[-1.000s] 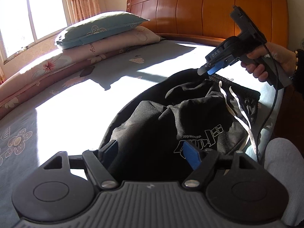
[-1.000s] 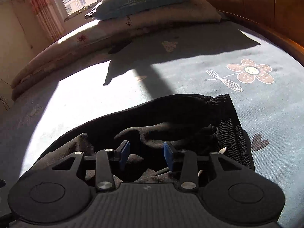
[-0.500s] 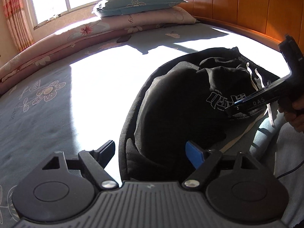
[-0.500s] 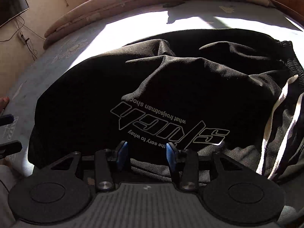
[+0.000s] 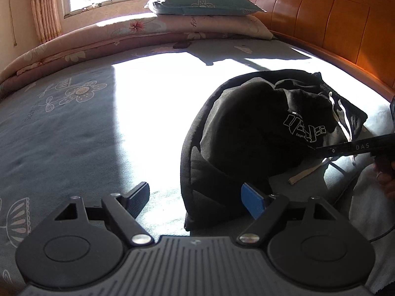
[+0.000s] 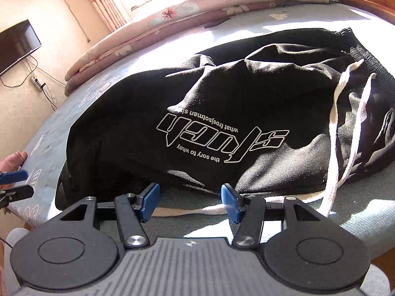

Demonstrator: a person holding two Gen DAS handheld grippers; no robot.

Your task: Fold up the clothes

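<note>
Black shorts (image 6: 222, 103) lie bunched in a rumpled mound near the bed's (image 5: 74, 135) close edge, printed side up, white drawstring (image 6: 345, 113) trailing over the sheet. Over the last second we have drawn both tools back from the cloth: our left gripper (image 5: 195, 198) now hangs spread wide at the heap's near corner, our right gripper (image 6: 188, 199) parted just short of its hem, neither holding anything. Nothing lies flat, so we judge folding still calls for spreading.
</note>
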